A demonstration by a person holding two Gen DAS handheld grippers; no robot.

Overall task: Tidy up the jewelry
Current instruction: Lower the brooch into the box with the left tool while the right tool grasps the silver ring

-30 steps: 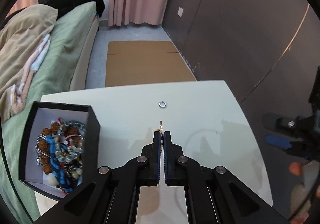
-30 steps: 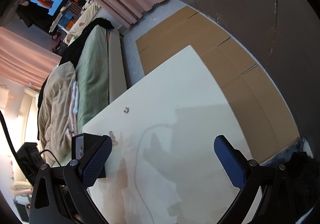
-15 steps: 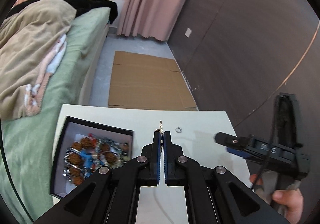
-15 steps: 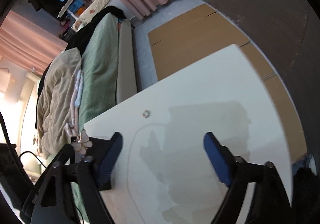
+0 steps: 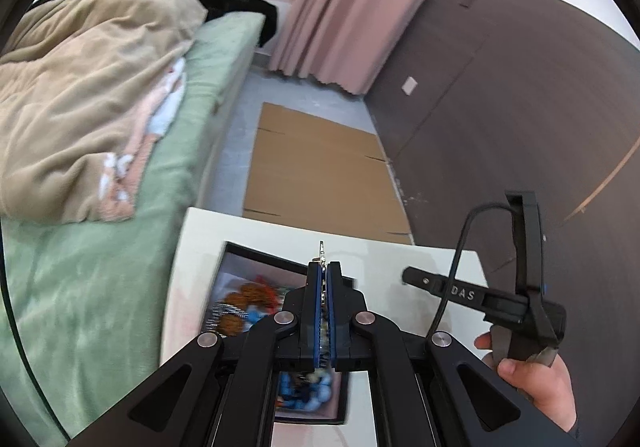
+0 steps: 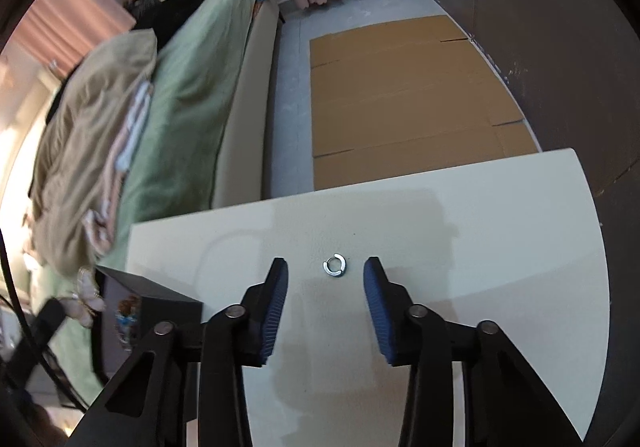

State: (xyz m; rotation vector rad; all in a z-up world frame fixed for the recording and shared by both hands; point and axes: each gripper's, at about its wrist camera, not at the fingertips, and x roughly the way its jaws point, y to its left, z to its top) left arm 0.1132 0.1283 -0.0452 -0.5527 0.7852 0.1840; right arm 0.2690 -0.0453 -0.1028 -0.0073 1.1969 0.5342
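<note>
My left gripper (image 5: pixel 324 267) is shut on a small gold flower ornament (image 5: pixel 321 250), whose pale petals show at the left edge of the right wrist view (image 6: pixel 86 297). It hangs over the black jewelry box (image 5: pixel 256 253), which holds several beaded pieces (image 5: pixel 240 311). On the white table (image 6: pixel 500 227) lies a silver ring (image 6: pixel 334 265). My right gripper (image 6: pixel 326 264) points down at the ring. Its jaws are closing, with the ring between the blue fingertips (image 6: pixel 280 275) and untouched. The left wrist view shows that gripper (image 5: pixel 424 281) side on, held by a hand (image 5: pixel 536 387).
A bed with a green sheet (image 6: pixel 188 87) and a beige blanket (image 5: pixel 80 87) runs along the table's left side. Flat cardboard (image 6: pixel 400 87) lies on the floor beyond the far edge. A dark wall (image 5: pixel 500 107) stands at the right, pink curtains (image 5: pixel 340 7) behind.
My left gripper has carried the ornament leftward from the bare table to over the black box. My right gripper's jaws have narrowed and swung round to frame the ring.
</note>
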